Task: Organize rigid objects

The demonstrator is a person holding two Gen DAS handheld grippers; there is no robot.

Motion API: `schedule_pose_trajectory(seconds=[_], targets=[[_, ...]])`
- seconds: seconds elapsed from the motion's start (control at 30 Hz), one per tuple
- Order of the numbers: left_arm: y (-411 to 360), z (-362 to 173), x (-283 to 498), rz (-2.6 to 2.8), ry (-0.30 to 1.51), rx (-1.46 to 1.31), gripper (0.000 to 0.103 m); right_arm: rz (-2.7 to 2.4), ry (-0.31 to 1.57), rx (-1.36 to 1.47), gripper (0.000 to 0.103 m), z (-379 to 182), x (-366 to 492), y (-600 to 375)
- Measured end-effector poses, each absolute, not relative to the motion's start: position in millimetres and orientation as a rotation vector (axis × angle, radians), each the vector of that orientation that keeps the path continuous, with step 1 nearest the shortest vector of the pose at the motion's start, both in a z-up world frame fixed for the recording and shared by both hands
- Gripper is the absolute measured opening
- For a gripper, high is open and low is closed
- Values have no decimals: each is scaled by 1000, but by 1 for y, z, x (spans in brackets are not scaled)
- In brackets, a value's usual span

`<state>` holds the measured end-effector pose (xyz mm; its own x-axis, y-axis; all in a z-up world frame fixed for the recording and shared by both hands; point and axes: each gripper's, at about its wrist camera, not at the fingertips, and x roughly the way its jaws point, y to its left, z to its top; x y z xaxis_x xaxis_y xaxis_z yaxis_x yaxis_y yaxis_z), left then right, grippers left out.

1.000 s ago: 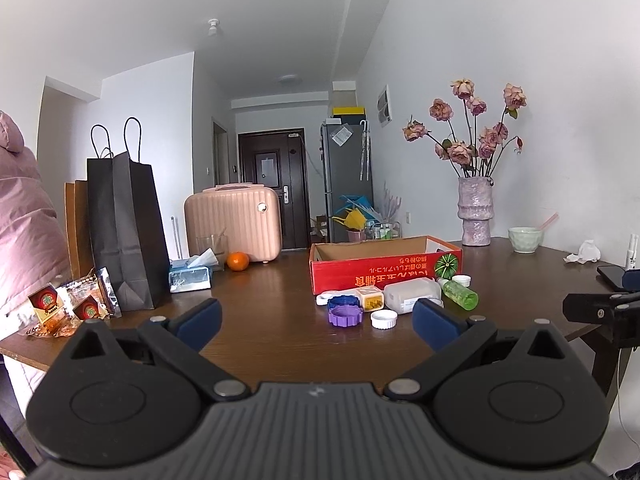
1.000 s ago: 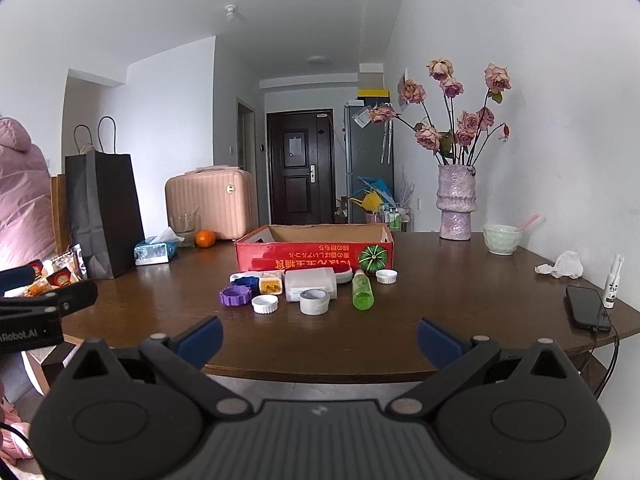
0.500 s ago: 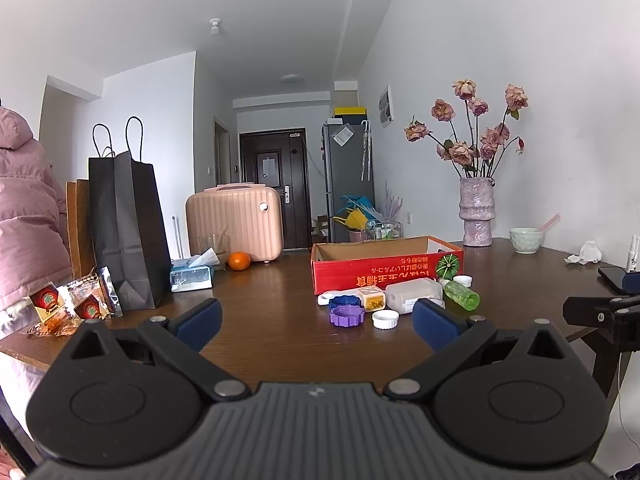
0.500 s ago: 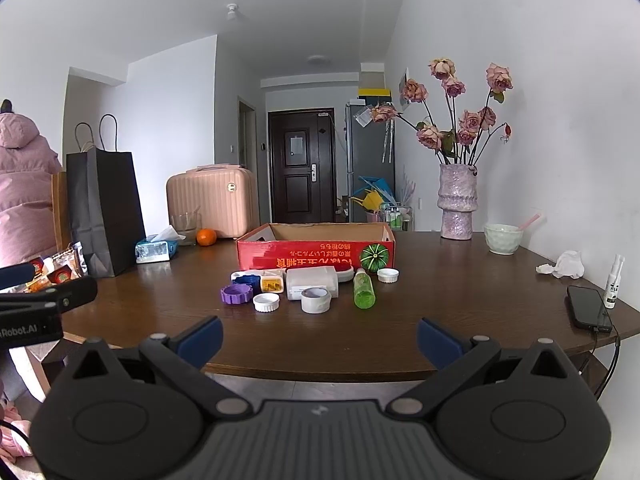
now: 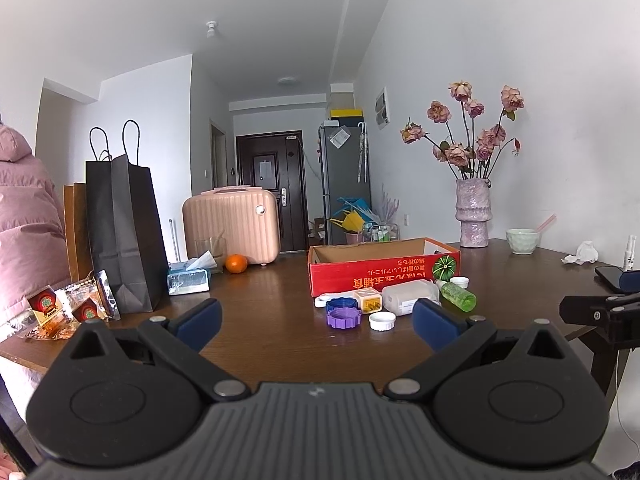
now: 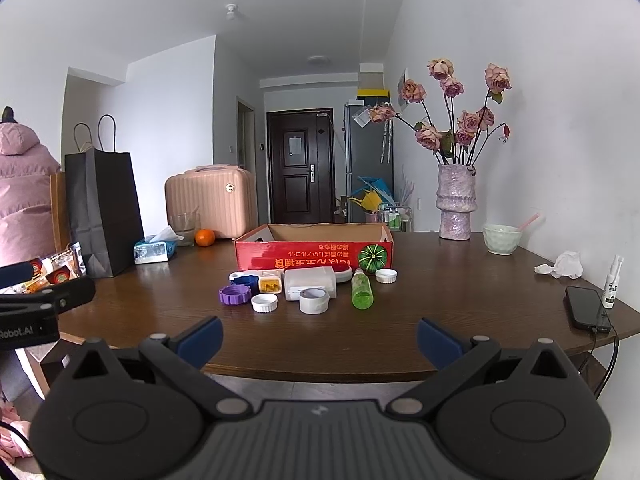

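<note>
A red cardboard box point(image 6: 314, 248) point(image 5: 384, 270) stands open on the brown table point(image 6: 440, 300). In front of it lie a purple lid point(image 6: 234, 295) point(image 5: 344, 317), a blue lid point(image 6: 245, 280), a small yellow box point(image 6: 270, 284), a white container point(image 6: 310, 283) point(image 5: 410, 297), a tape roll point(image 6: 314, 300), two white caps point(image 6: 264, 303) point(image 6: 386, 276) and a green bottle point(image 6: 362, 290) point(image 5: 458, 295). My left gripper point(image 5: 316, 318) and right gripper point(image 6: 320, 338) are both open and empty, held short of the table's near edge.
A black paper bag point(image 5: 120, 236), snack packets point(image 5: 68, 308), a tissue box point(image 5: 188, 278), an orange point(image 5: 236, 263) and a pink case point(image 5: 230, 224) stand at left. A vase of flowers point(image 6: 456, 204), a bowl point(image 6: 502, 238), a phone point(image 6: 588, 312) and a spray bottle point(image 6: 612, 284) are at right.
Both grippers have risen or drifted only slightly; the views are almost unchanged. The person in pink at left has shifted a little.
</note>
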<state>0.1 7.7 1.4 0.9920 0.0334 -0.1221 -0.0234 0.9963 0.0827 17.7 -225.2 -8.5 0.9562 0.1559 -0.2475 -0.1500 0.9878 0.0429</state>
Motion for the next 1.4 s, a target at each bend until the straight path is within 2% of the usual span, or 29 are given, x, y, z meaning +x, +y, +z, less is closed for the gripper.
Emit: schedule_pose_trajectory(seconds=[0.73, 1.13, 1.3, 1.4], targets=[[15, -3, 21, 30, 140, 98, 103, 163, 269, 21, 103, -14, 30, -221], [28, -28, 122, 97, 361, 38, 103, 136, 360, 27, 103, -31, 115, -228], [19, -33, 173, 53, 374, 68, 103, 186, 399, 51, 103, -38, 163, -231], [16, -39, 216, 24, 429, 80, 103, 240, 418, 26, 92, -42, 192, -224]])
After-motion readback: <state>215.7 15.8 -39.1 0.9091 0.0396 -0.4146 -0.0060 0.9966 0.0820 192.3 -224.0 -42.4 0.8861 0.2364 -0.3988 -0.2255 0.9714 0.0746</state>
